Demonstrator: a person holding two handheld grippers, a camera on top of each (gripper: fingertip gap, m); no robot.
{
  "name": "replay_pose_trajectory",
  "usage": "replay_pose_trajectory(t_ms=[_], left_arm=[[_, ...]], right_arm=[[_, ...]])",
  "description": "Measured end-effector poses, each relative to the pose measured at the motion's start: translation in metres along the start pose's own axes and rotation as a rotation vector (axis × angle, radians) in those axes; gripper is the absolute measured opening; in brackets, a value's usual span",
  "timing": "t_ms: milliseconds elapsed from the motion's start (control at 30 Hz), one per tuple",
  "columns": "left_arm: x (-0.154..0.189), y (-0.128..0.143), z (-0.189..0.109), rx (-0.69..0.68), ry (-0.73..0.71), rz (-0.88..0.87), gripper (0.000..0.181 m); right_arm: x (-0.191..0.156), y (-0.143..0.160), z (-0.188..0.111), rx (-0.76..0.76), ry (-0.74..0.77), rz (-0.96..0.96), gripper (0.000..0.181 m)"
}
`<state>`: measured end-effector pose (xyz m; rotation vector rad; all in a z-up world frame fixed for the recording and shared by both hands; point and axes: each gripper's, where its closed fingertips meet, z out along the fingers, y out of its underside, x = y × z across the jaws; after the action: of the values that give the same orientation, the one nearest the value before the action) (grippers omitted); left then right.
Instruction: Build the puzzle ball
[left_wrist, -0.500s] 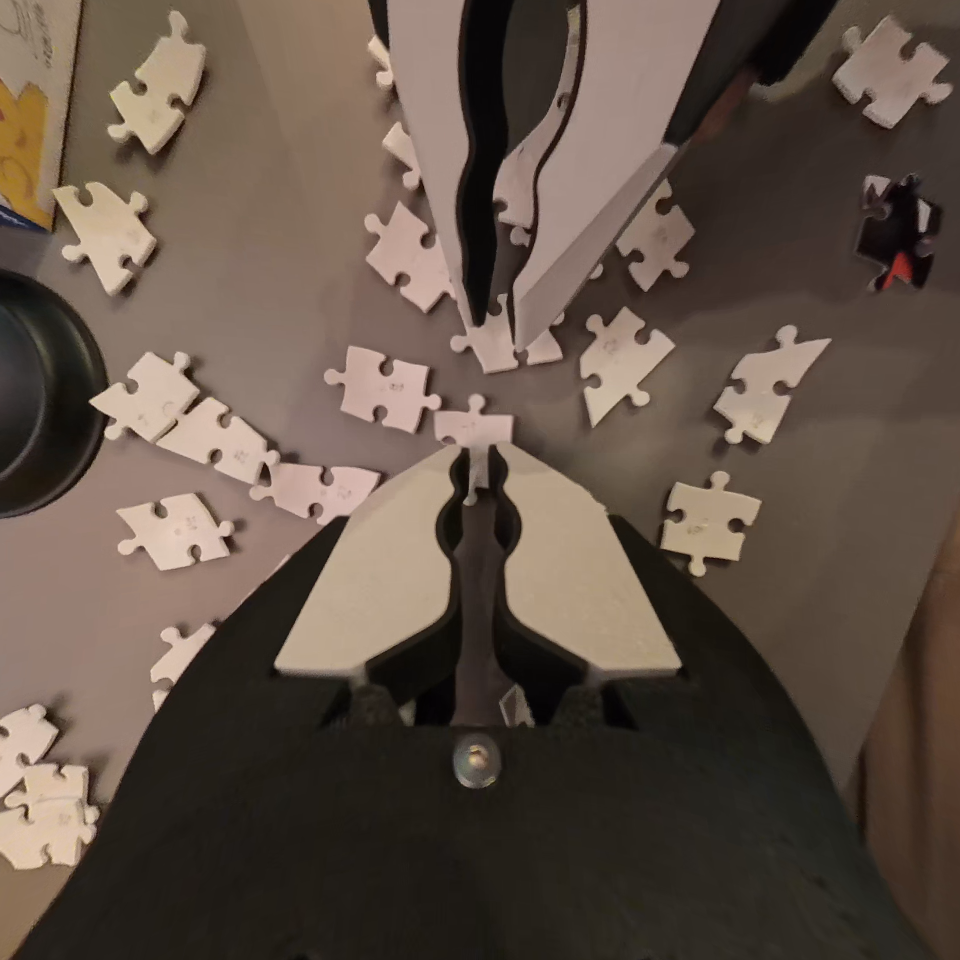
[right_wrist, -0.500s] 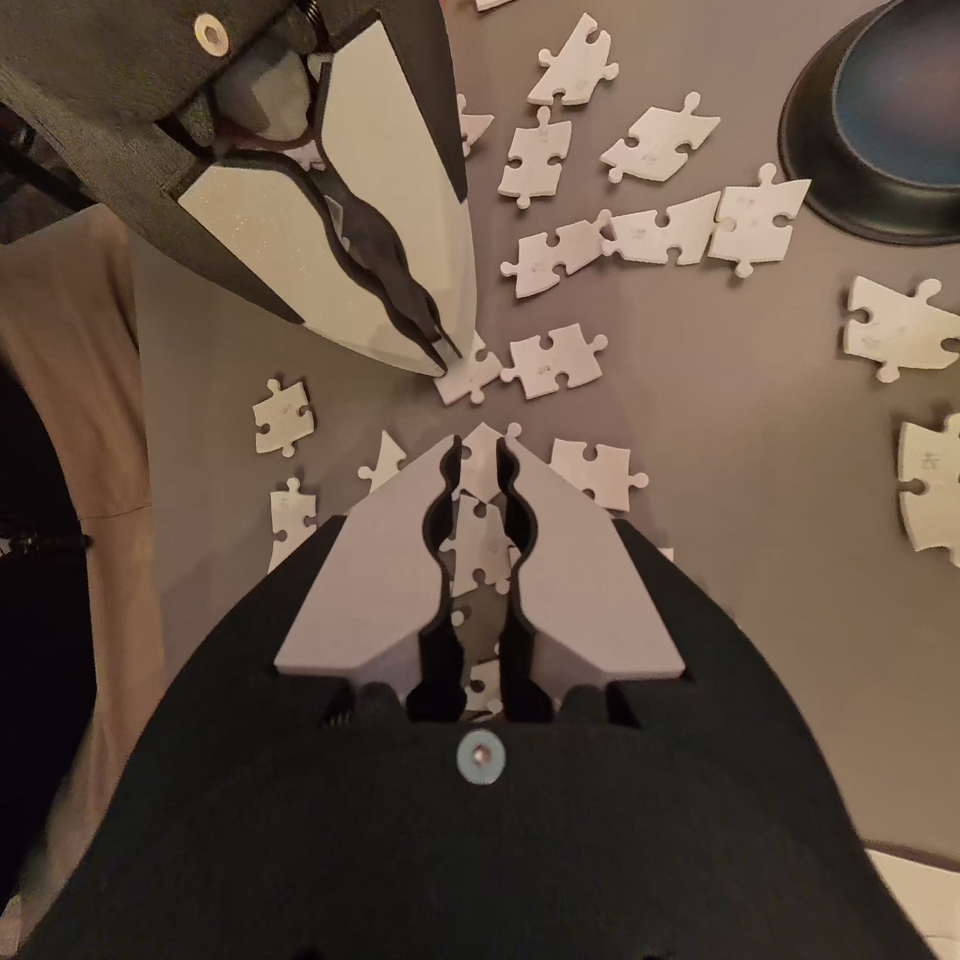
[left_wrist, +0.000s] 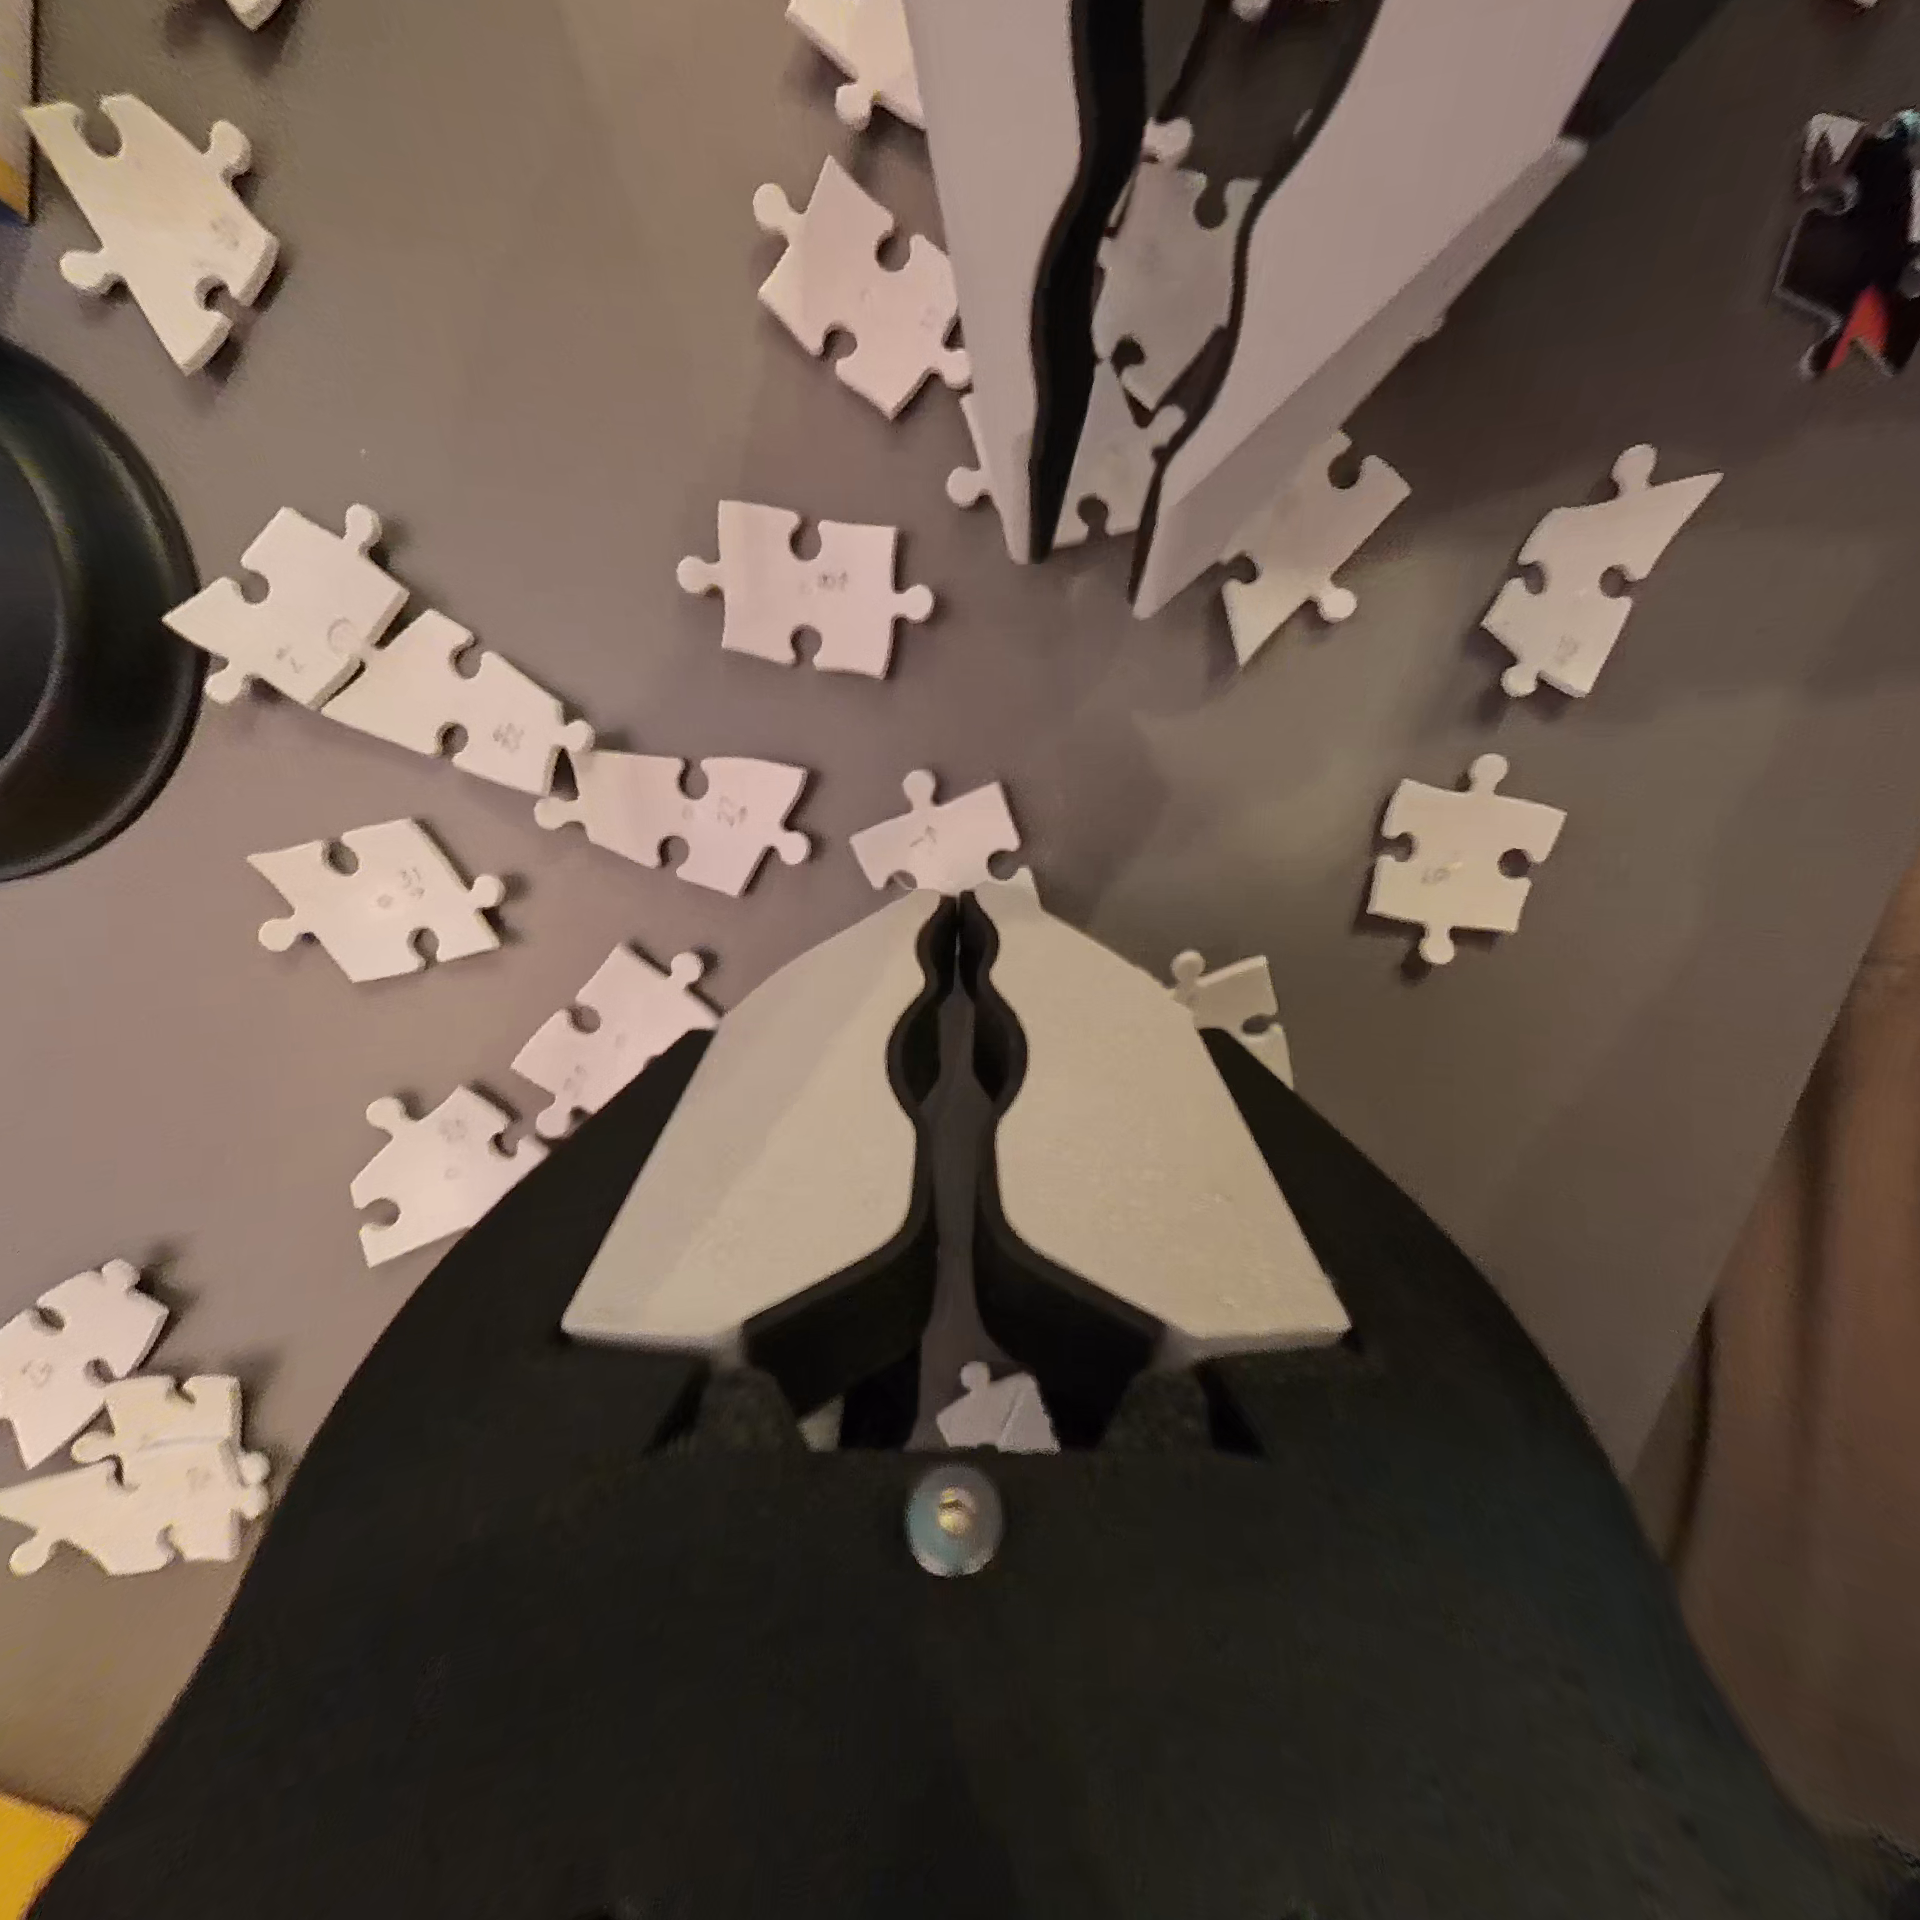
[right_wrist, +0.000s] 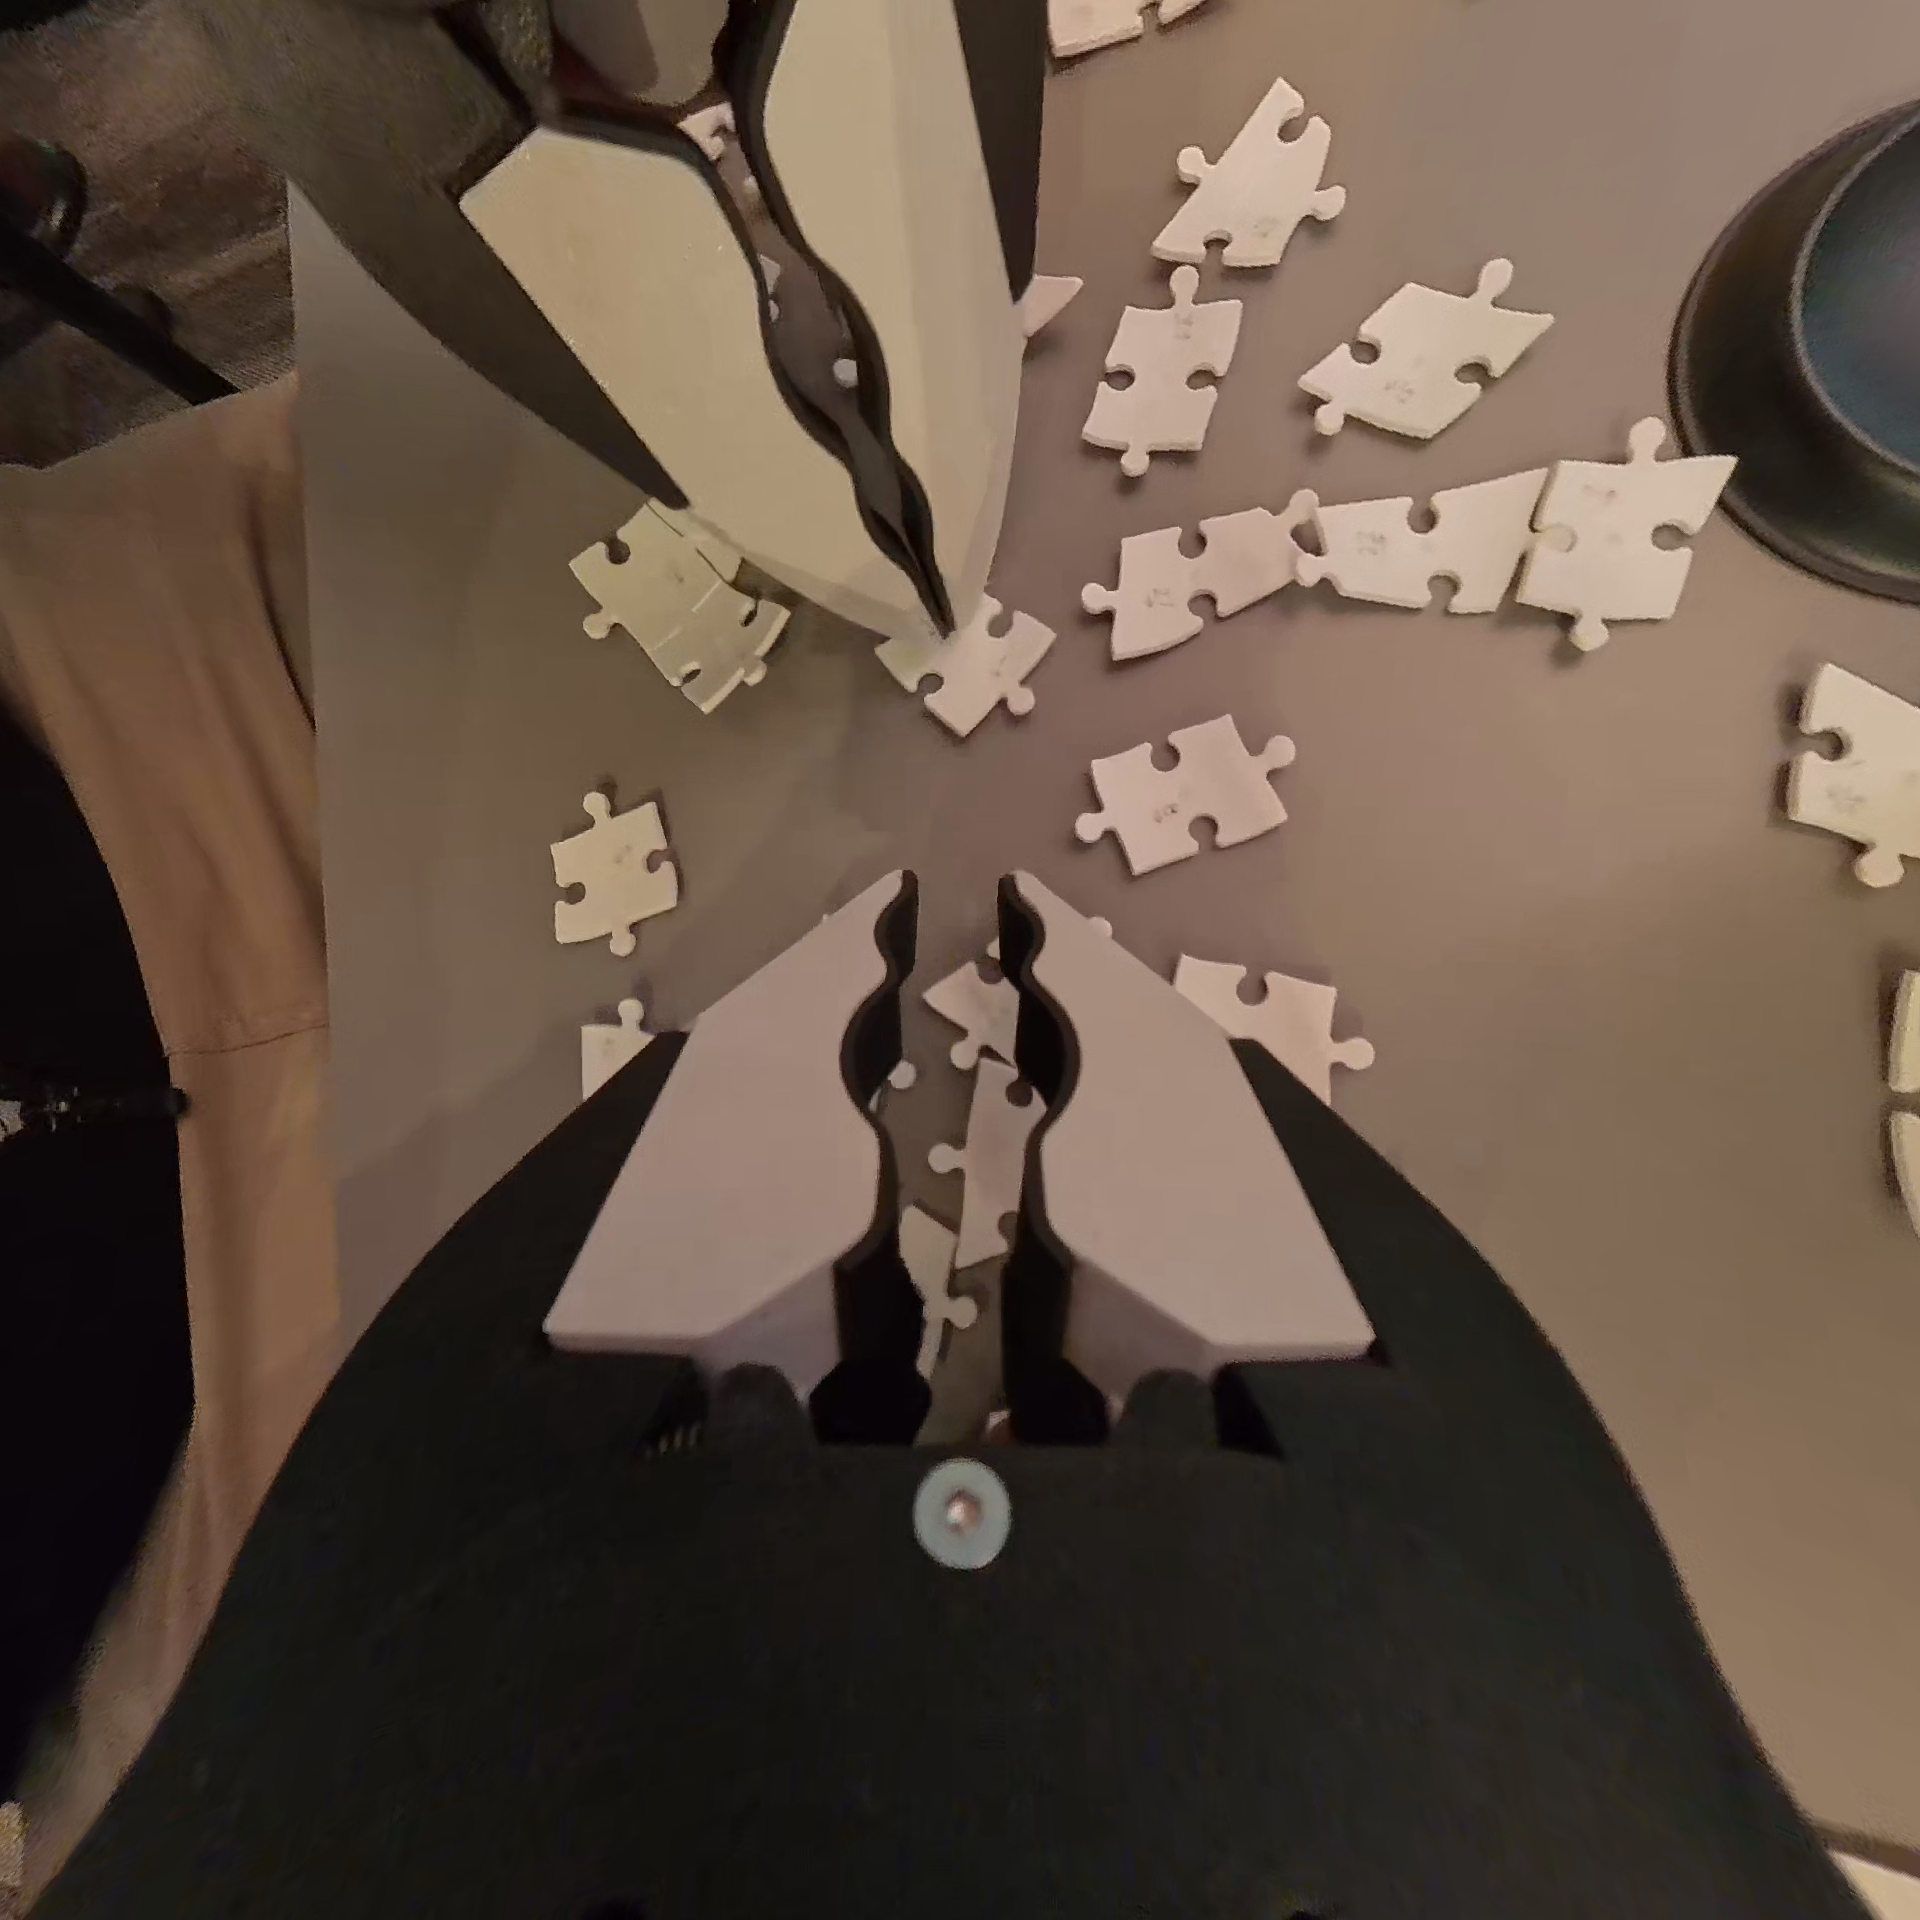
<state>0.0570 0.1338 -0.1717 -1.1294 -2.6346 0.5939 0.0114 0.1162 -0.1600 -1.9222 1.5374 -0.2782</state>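
Left hand-held gripper (left_wrist: 958, 902) pinching edge of white puzzle piece (left_wrist: 935, 836); piece lying flat on tabletop (left_wrist: 1195, 748), just ahead of tips, long axis crosswise. Right hand-held gripper (right_wrist: 958, 883) standing spread, holding nothing, well apart. Left nearer; judging lift coming.

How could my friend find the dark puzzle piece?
Start at the grey table, then look across from the black bowl, past the right tool. It is the only dark piece, black with red; the others are all white.
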Motion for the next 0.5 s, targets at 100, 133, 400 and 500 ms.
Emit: replay_pose_trajectory(t_ms=[100,133,400,500], left_arm=[[-0.007,0.0,-0.011,0.038,-0.003,-0.027,0.0],[-0.012,0.001,-0.016,0.044,-0.015,-0.033,0.0],[-0.02,0.006,-0.026,0.05,-0.042,-0.037,0.001],[-0.018,0.007,-0.023,0.042,-0.034,-0.031,0.002]], right_arm=[[-0.001,0.0,0.001,-0.007,0.002,-0.004,0.014],[0.0,0.001,0.001,-0.007,0.003,-0.001,0.014],[-0.012,0.004,-0.006,-0.012,-0.032,0.007,0.015],[-0.025,0.013,-0.007,-0.051,-0.046,0.004,0.021]])
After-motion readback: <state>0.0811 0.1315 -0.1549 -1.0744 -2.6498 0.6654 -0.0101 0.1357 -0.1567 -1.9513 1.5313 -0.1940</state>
